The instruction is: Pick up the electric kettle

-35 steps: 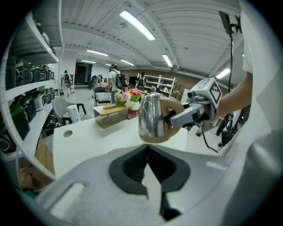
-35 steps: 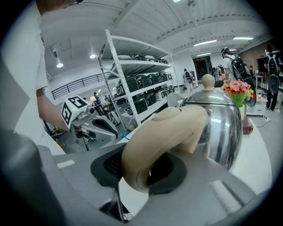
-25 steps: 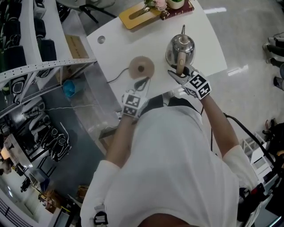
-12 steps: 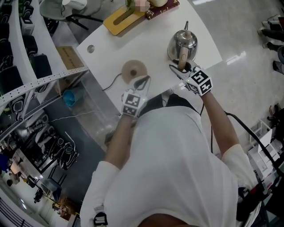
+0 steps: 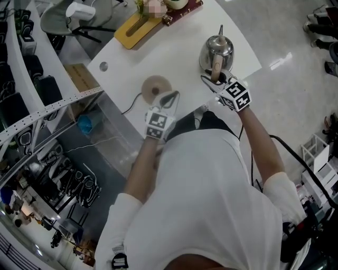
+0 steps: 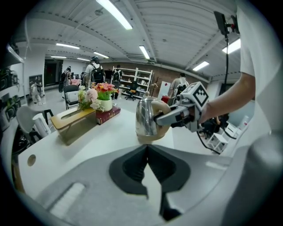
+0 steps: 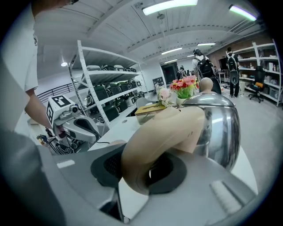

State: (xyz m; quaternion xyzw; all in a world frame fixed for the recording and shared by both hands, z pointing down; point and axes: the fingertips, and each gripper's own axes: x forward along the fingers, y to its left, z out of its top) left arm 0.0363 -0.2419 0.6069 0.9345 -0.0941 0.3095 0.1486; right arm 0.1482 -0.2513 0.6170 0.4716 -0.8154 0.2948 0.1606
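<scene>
Clasping the upright handle of the electric kettle from its near side, fingers of the right gripper hold it, the left gripper pinched shut, empty.

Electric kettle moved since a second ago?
Yes. The electric kettle has shifted away from the round base, toward the table's right corner.

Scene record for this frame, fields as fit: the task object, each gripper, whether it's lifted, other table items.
task object: stainless steel electric kettle with beige handle, over the white table, apart from its base
right gripper: closed on the kettle's handle
left gripper: shut, empty, beside the round beige kettle base
lifted: cannot tell
other items: light wooden tray, dark red book
</scene>
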